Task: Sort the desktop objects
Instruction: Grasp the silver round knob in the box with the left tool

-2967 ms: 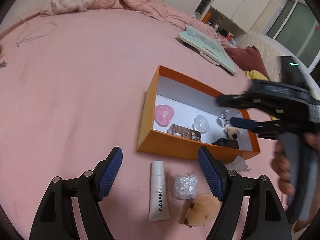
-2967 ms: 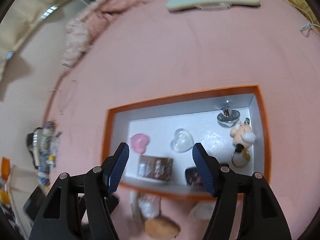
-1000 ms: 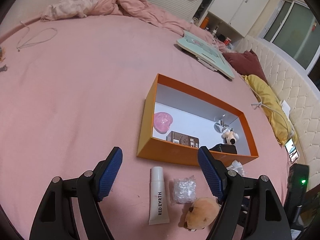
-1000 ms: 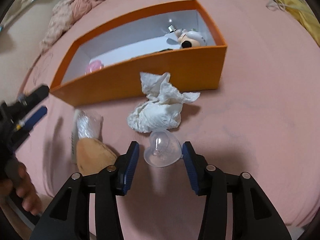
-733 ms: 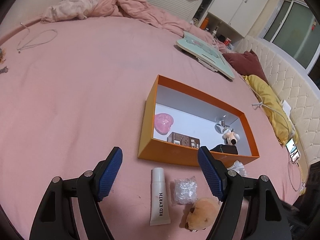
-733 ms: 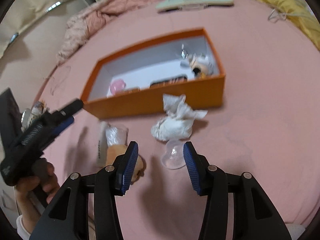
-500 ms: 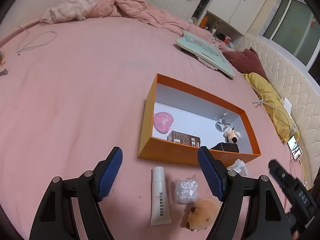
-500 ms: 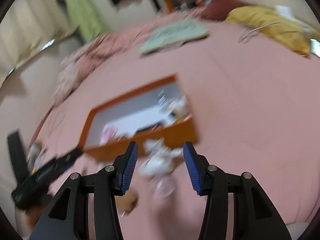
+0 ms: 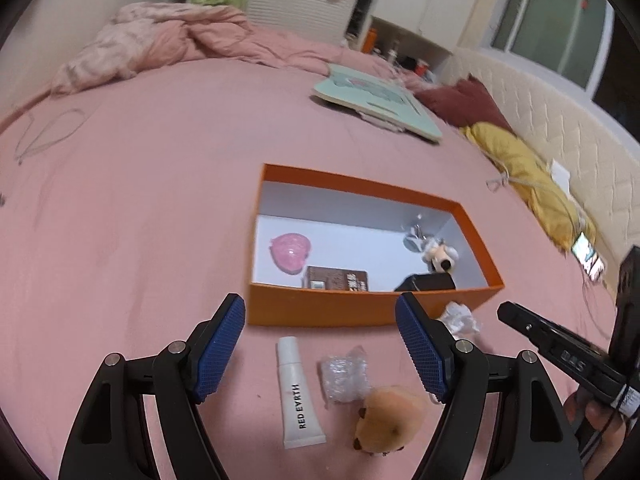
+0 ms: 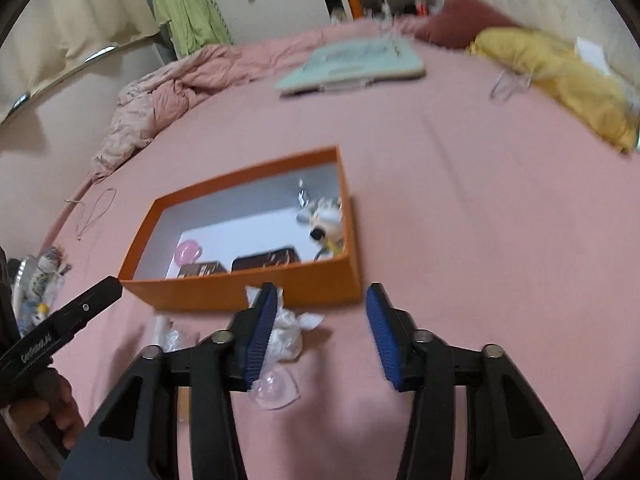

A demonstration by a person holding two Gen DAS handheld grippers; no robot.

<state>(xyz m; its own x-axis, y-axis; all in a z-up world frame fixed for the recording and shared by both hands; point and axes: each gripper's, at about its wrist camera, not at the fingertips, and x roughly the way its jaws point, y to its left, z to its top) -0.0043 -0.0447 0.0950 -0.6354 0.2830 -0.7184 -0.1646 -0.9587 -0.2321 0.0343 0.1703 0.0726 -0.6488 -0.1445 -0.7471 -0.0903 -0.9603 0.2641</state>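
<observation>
— Both grippers stand with their jaws apart and nothing between them. Left gripper [image 9: 320,344] hovers wide over the near part of the pink bed [image 9: 140,208], its span framing the white tube [image 9: 298,394] and the crinkled plastic wrap [image 9: 344,374]. Right gripper [image 10: 322,338] is parted more narrowly, and hangs over bare sheet just in front of the orange box [image 10: 248,294]

— Why are the loose things lined up on that side?

— They lie along the box's near long wall, which I judge keeps each a short lift from going in: tube, wrap, the brown plush toy [image 9: 390,418], the crumpled tissue [image 10: 290,330] and the clear heart-shaped piece [image 10: 276,392]. The tissue sits close against the wall near the box's right corner; the clear piece lies just nearer than it, partly hidden behind the right gripper's left finger

— And what is already sorted?

— Inside the box, a pink heart [image 9: 290,252] rests toward the left end, a brown carton [image 9: 336,278] and a dark pouch [image 9: 426,282] lie against the near wall, and a small cartoon figure [image 9: 440,254] with a metal knob [image 9: 414,238] sits at the right end

— So which goes next?

— Probably the tube or the wrap, since the left jaws bracket them. The right view is blurred, so its aim is unclear
</observation>
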